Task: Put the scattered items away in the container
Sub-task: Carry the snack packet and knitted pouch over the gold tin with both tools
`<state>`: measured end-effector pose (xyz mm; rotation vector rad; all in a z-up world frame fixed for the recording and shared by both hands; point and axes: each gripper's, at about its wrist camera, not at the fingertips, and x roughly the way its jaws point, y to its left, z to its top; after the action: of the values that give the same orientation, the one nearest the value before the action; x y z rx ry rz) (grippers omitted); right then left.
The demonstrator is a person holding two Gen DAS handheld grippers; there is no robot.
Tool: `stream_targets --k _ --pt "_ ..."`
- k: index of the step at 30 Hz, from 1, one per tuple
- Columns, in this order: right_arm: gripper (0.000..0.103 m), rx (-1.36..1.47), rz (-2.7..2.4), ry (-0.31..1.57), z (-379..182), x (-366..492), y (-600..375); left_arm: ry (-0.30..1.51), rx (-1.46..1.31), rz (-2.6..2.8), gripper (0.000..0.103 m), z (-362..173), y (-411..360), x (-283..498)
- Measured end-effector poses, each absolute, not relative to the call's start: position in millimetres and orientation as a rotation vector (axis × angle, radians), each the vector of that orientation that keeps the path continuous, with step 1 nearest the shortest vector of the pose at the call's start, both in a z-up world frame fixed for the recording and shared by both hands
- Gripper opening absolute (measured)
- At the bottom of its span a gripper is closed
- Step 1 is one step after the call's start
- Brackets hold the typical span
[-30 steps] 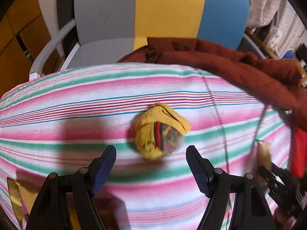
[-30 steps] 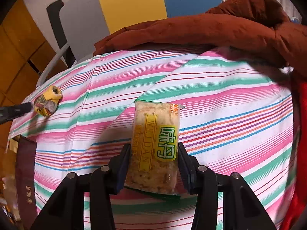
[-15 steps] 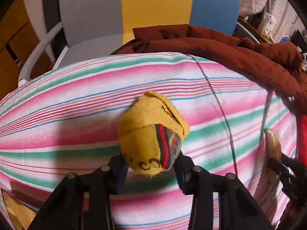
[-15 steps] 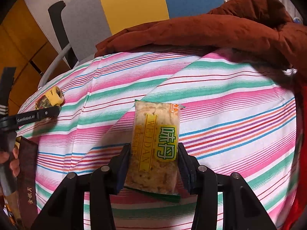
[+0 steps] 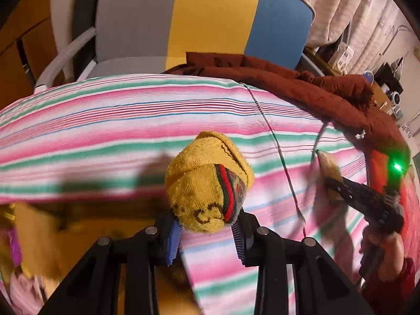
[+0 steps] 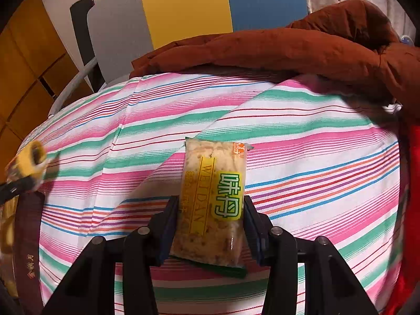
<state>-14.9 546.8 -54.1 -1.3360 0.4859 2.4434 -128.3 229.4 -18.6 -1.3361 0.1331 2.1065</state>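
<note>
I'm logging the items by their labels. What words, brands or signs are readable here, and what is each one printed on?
"WEIDAN": yellow band down the snack packet, held in the right tongs.
"味丹": large green characters on the same packet.
Small orange tag at the packet's top corner: too small to read.
Gold characters on the dark box at the left edge: too blurred to read.
Brown marks on the yellow sock ball in the left tongs: no readable word.

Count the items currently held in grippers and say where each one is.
2. The rolled yellow sock sits clamped in the left gripper, over the left edge of the striped cloth. The snack packet is clamped in the right gripper, over the cloth's middle.
</note>
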Motion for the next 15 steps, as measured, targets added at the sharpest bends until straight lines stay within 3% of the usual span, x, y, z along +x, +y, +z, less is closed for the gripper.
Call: stream_targets --k 8,15 --pt "0.047 -1.316 2.479 0.512 -35.6 -3.4 526.2 0.016 -1.209 2.138 0.033 15.9 164.5 -88.2" --pt "0.047 -1.268 2.620 0.520 0.8 20.2 474.9 -0.133 -1.250 2.143 0.033 6.7 111.2 -62.0"
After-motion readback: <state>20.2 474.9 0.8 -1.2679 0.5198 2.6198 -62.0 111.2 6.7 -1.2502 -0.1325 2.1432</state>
